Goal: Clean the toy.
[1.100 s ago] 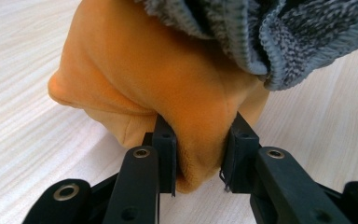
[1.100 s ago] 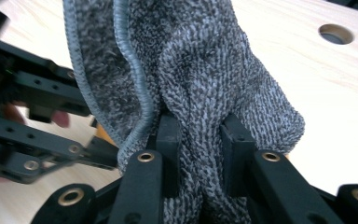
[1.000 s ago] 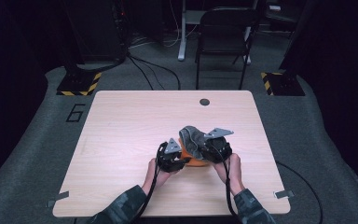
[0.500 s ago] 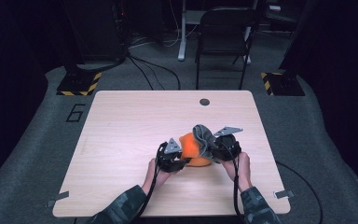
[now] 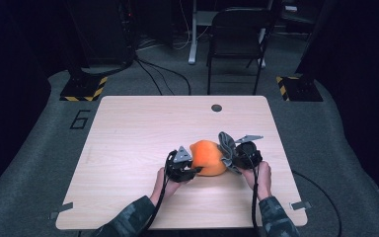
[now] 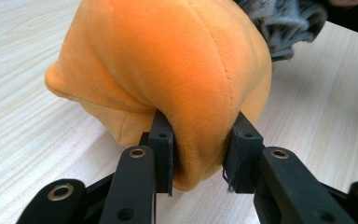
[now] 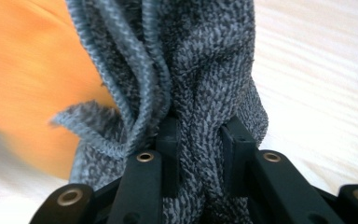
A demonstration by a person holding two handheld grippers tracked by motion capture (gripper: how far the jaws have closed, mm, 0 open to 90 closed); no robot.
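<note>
Left hand-held gripper (image 5: 191,169) is clamped on the orange plush cushion (image 5: 207,157), and in the left gripper view its two black jaws pinch a fold of the soft orange fabric at the cushion's (image 6: 168,70) lower edge, the plush bulging out above and between them. Over on the other side, the right hand-held gripper (image 5: 233,157) is clamped on the grey knitted cloth (image 5: 226,146); the right gripper view has the jaws squeezed onto a bunched, twisted rope of that grey cloth (image 7: 200,93), with a ribbed hem curling off to the left of the jaws and the orange cushion (image 7: 32,70) blurred right behind it. From the high view the cushion sits on the wooden worktop (image 5: 138,128), just right of centre and towards the near edge, held between the two grippers, and the grey cloth hangs against its right side, touching it, with a flap sticking up above the gripper. The person's left hand (image 5: 164,181) and right hand (image 5: 259,175) come in from the near edge in camouflage sleeves, a black cable trailing back from each gripper. Farther out, a small dark round hole (image 5: 216,107) sits near the worktop's far edge, and a black chair (image 5: 239,34) stands on the grey floor beyond
</note>
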